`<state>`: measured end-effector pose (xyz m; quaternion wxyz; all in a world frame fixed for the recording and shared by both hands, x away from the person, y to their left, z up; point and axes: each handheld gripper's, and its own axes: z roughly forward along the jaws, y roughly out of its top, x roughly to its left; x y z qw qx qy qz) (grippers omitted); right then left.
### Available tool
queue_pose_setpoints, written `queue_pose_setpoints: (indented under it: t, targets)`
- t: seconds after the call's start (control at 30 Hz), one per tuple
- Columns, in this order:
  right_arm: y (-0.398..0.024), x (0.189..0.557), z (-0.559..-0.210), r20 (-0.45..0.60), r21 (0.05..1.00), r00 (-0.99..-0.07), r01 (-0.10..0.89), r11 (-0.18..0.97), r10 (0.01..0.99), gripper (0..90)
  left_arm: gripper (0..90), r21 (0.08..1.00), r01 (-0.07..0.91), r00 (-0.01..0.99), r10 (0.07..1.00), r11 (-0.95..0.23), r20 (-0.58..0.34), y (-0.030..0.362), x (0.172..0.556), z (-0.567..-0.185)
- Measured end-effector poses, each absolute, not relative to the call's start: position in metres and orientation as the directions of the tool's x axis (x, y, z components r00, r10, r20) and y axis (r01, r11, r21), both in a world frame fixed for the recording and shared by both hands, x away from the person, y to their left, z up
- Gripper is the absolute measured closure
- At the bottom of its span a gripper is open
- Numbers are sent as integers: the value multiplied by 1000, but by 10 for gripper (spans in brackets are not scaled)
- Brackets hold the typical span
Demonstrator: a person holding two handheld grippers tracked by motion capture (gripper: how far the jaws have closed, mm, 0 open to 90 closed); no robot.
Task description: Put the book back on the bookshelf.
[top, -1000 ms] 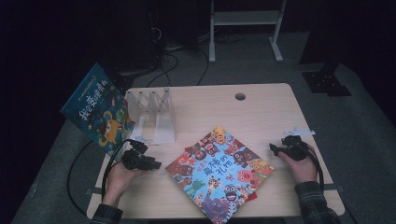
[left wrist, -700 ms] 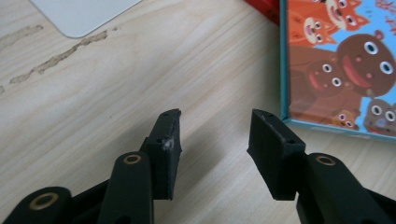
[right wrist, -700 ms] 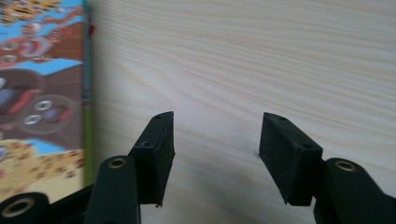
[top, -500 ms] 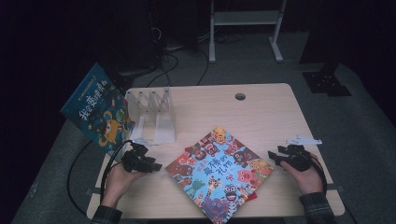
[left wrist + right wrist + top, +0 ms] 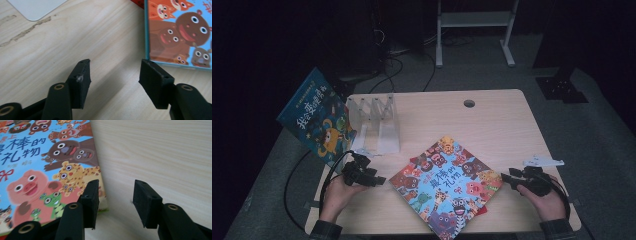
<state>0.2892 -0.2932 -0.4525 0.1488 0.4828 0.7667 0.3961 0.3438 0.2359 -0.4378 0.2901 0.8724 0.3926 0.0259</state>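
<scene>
Picture book (image 5: 446, 186) lies flat on counter (image 5: 492, 125) btwn both grippers. Right gripper (image 5: 508, 178) has slid in to book's right corner, jaws narrowing w/ nothing in them; left gripper (image 5: 379, 179) near left corner, jaws widening, empty. Prob lining up a two-handed lift.

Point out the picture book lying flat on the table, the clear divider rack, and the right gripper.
picture book (image 5: 447, 187), high view, middle of its cover.
clear divider rack (image 5: 388, 136), high view, its white base plate.
right gripper (image 5: 115, 201), right gripper view, the gap midway between its fingertips.
</scene>
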Motion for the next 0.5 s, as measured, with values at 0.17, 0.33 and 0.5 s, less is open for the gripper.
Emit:
queue_pose_setpoints:
  t: [0.17,0.33,0.5]
  targets:
    - [-296,279,-452,171,738,-498,636,224,850,588,430,537,670,682,710,-512,-175,235,343,-437]
    - [-296,269,-455,177,728,-509,644,236,842,608,464,558,667,684,703,-494,-196,234,343,-433]
    - [-293,266,-456,181,718,-514,652,245,838,623,570,553,671,691,688,-495,-223,230,346,-435]
